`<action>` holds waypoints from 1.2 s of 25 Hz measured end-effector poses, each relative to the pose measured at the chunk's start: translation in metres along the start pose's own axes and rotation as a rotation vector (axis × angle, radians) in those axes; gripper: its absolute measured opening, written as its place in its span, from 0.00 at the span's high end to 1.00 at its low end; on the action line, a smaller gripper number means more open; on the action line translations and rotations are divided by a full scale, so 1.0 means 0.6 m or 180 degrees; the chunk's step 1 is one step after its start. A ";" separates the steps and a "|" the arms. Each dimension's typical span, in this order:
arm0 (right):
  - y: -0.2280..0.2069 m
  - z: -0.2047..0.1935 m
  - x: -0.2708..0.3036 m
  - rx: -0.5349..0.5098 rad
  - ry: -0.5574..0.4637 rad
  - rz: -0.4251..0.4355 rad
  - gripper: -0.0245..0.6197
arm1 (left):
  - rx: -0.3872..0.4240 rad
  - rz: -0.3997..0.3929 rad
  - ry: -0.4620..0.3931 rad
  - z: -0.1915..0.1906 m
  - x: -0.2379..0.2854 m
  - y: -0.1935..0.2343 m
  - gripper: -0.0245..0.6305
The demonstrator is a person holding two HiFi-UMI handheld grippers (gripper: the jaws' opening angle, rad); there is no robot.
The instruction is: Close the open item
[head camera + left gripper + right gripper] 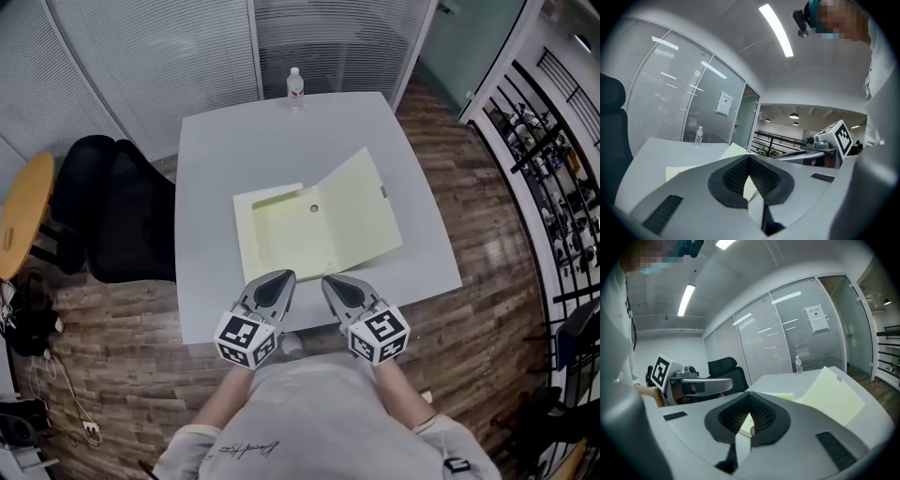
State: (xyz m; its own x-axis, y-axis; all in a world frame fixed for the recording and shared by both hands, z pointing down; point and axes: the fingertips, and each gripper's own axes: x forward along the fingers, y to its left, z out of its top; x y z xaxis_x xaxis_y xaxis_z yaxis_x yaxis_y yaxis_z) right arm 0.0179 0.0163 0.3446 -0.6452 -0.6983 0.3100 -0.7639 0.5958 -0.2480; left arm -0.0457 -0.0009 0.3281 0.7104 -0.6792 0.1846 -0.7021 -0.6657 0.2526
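Masking the folder (323, 220) edge, left gripper (280, 277) and right gripper (331, 280) have fingers clenched, empty.

The left tool (749, 157), jaws touching at their tips, faced the open yellow folder (733, 150) on the desk (661, 150), a bottle (698, 136) beyond.

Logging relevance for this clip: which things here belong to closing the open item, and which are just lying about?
Job: open yellow folder; left tool, shut and empty; right tool, shut and empty.
Lying about: water bottle; black chair; round wooden table.
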 end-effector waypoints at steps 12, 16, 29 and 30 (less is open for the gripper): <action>-0.026 0.010 0.007 0.0038 0.0052 -0.0006 0.94 | -0.0067 -0.0013 -0.0018 0.010 0.026 0.005 0.95; -0.037 0.018 0.008 0.0009 0.0088 0.0065 0.94 | -0.0098 0.0054 -0.0019 0.014 0.035 0.003 0.95; -0.109 0.024 -0.007 0.0047 0.0147 0.0042 0.94 | -0.0117 0.0089 0.0109 0.007 0.082 -0.013 0.95; -0.118 0.026 -0.009 0.0047 0.0144 0.0017 0.94 | -0.0120 0.0088 0.0118 0.007 0.087 -0.013 0.95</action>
State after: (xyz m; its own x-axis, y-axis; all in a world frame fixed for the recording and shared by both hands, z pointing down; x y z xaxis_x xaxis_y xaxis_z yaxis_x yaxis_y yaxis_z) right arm 0.0754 -0.0280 0.3463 -0.6482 -0.6764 0.3497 -0.7609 0.5932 -0.2631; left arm -0.0033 -0.0325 0.3317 0.6925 -0.6848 0.2269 -0.7197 -0.6342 0.2825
